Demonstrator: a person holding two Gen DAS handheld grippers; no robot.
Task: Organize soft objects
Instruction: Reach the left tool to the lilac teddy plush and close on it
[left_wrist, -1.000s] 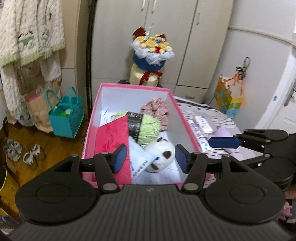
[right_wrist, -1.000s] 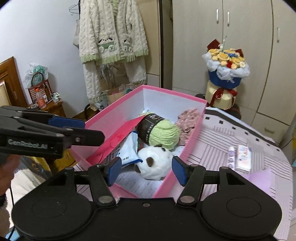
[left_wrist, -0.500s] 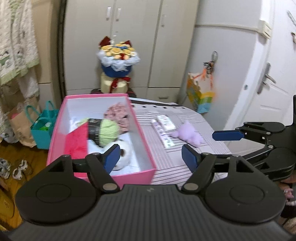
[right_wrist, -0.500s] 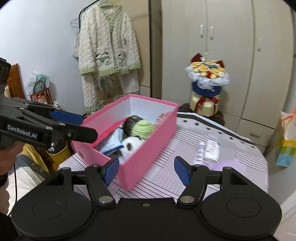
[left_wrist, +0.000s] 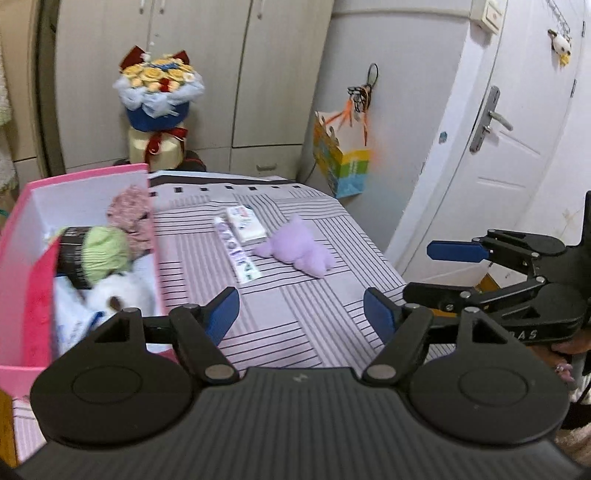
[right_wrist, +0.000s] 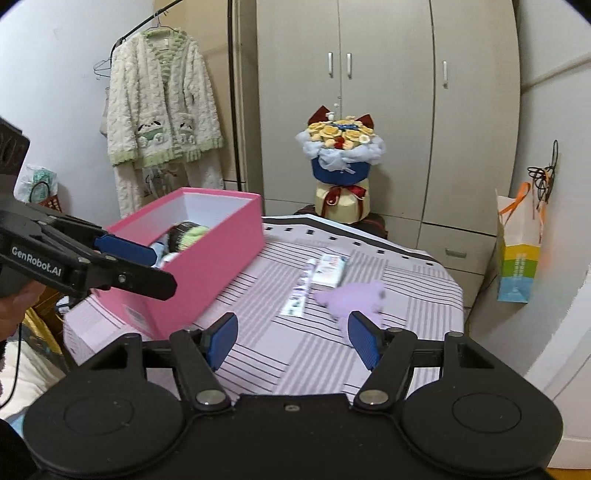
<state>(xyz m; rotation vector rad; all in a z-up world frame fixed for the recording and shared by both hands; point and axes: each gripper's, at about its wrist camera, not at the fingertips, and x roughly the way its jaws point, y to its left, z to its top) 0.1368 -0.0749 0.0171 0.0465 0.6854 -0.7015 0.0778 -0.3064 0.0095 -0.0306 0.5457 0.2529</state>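
Note:
A pink box (left_wrist: 14, 221) (right_wrist: 207, 254) stands on the left of the striped table. It holds a green yarn ball (left_wrist: 103, 254), a pink knitted piece (left_wrist: 129, 210) and a white plush toy (left_wrist: 118, 295). A purple plush toy (left_wrist: 299, 251) (right_wrist: 354, 299) lies on the table to the right of the box. My left gripper (left_wrist: 301, 314) is open and empty above the table's near part. My right gripper (right_wrist: 293, 339) is open and empty, just short of the purple plush.
A white packet (left_wrist: 245, 221) and a printed tube (left_wrist: 238, 254) lie between box and plush. A flower bouquet (right_wrist: 341, 147) stands behind the table. A colourful paper bag (left_wrist: 340, 166) hangs on the wall at right. A door (left_wrist: 509, 140) is further right.
Both grippers have swung right, away from above the box toward the table's open side. The purple plush has come into view ahead. Both stayed open.

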